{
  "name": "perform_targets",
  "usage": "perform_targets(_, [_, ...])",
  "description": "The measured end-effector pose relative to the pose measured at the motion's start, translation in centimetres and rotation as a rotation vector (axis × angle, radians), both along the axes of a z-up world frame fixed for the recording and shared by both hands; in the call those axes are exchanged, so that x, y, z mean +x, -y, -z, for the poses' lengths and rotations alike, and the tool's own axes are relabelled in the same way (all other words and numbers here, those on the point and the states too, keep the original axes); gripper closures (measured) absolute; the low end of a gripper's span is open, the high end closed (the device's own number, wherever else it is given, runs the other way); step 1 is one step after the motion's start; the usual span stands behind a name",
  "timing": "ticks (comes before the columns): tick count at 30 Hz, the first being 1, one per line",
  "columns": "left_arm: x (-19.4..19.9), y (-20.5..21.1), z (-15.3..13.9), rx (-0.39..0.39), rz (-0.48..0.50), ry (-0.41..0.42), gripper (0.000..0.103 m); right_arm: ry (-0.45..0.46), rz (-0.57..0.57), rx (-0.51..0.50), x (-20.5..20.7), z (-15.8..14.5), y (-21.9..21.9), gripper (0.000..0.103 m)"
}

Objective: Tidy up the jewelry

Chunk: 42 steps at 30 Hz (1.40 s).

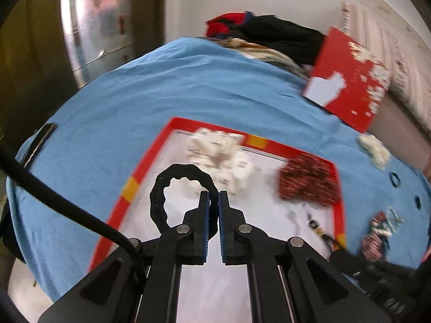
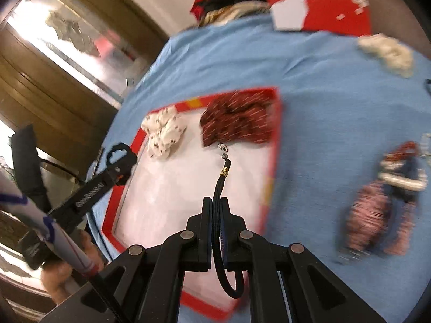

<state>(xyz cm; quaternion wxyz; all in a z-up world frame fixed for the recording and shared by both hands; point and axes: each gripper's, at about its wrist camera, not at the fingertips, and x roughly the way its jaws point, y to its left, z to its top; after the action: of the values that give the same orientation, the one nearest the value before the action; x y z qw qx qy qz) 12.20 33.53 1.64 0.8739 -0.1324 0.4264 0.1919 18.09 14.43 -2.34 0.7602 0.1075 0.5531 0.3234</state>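
Note:
My left gripper (image 1: 212, 197) is shut on a black scrunchie (image 1: 172, 196) and holds it above a red-rimmed white tray (image 1: 140, 169). The tray holds a white scrunchie (image 1: 223, 156) and a dark red patterned scrunchie (image 1: 309, 183). My right gripper (image 2: 215, 204) is shut on a thin black hair tie with a gold band and small charm (image 2: 222, 177), above the same tray (image 2: 272, 161). The white scrunchie (image 2: 164, 132) and red scrunchie (image 2: 239, 121) lie at the tray's far end. The left gripper (image 2: 121, 158) shows at the tray's left rim.
A blue cloth (image 1: 161, 94) covers the table. A red box lid (image 1: 350, 80) leans at the back right. A cream scrunchie (image 2: 388, 51), striped scrunchies (image 2: 385, 202) and small black ties (image 1: 394, 180) lie right of the tray. Clothes (image 1: 269, 35) are piled at the back.

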Motion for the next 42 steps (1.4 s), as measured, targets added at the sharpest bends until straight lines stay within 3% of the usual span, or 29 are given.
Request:
perform_targets(6, [0.1,-2.5,0.8,0.008,-0.050,-0.039,0.097,-0.052,-0.008,-0.012,0.6,2.2,-3.5,0.096])
perform_targets(10, [-0.3,-2.5,0.5,0.013,-0.053,-0.029,0.089,-0.021,-0.011,-0.028,0.1,1.6,-3.3,0.077])
perform_targets(12, [-0.4,-1.9,0.3,0.028,-0.050,-0.025,0.078,0.003,-0.004,-0.035,-0.1,0.9,-2.5,0.074])
perform_targets(17, [-0.3,-0.3,-0.5,0.047,-0.037,-0.008,0.068,0.031,0.025,-0.019,-0.7,-1.2,0.5,0.074])
perform_targets(21, [-0.7,1.1,-1.4,0.005,-0.004,0.032,0.067,0.095,0.068,-0.034,-1.6,-3.2,4.8,0.070])
perform_targets(26, [-1.3,4.8,-2.7,-0.064,0.102,0.112,0.066,0.127,0.197,-0.078,-1.7,-4.0,13.3,0.066])
perform_targets(32, [-0.7,12.5,-3.1,-0.076,0.291,0.150,0.064,0.093,0.346,-0.161,-2.2,-2.0,22.4,0.065])
perform_targets(37, [0.9,19.2,-0.9,-0.115,0.455,0.077,0.062,0.065,0.382,-0.179,-2.5,0.0,25.7,0.065])
perform_targets(42, [3.0,25.9,2.7,-0.139,0.613,-0.051,0.062,0.070,0.395,-0.157,-2.6,1.0,26.9,0.063])
